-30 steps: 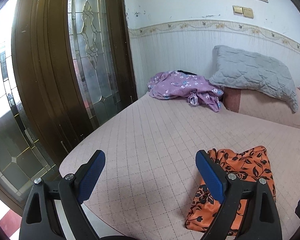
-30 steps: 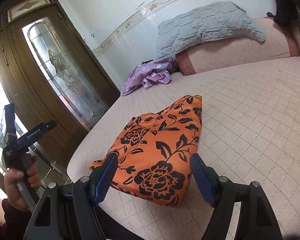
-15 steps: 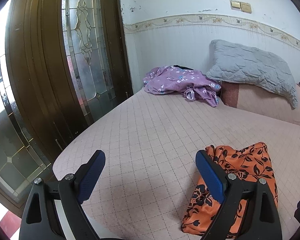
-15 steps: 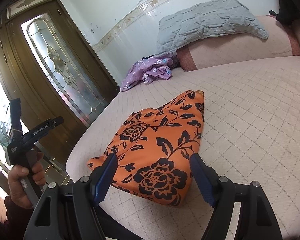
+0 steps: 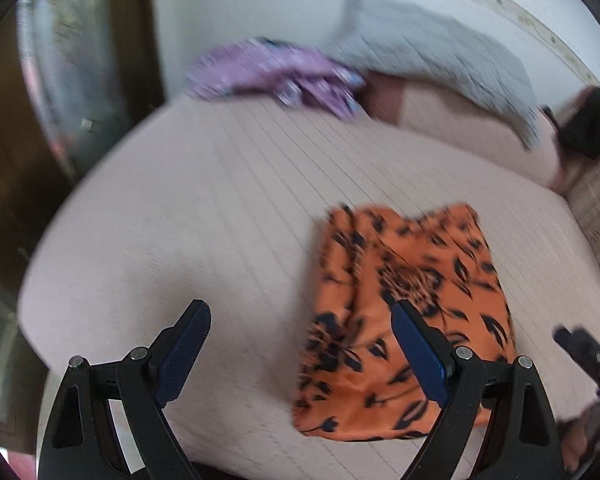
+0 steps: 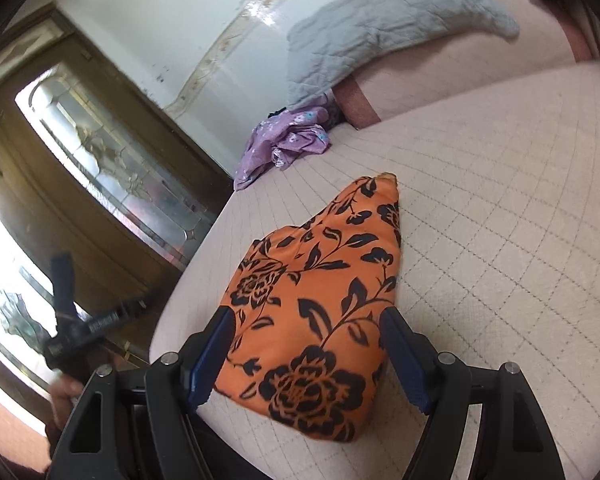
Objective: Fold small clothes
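Note:
A folded orange garment with black flowers (image 5: 404,320) (image 6: 320,304) lies near the front edge of the pale pink quilted bed (image 5: 204,216). My left gripper (image 5: 300,316) hangs open above the bed, its right finger over the garment's left part and its left finger over bare quilt. My right gripper (image 6: 308,324) is open too, its blue pads standing either side of the garment's near end without pressing it. A crumpled purple flowered garment (image 5: 276,76) (image 6: 284,144) lies at the far end by the wall.
A grey quilted pillow (image 5: 440,60) (image 6: 380,28) rests on a pink bolster at the head of the bed. A dark wooden door with leaded glass (image 6: 100,168) stands left of the bed. A hand (image 6: 66,392) holds the other gripper at lower left.
The left view has tipped downward and swung right, blurred by motion, so the orange garment now fills more of it. The right gripper has rolled and edged closer to the garment.

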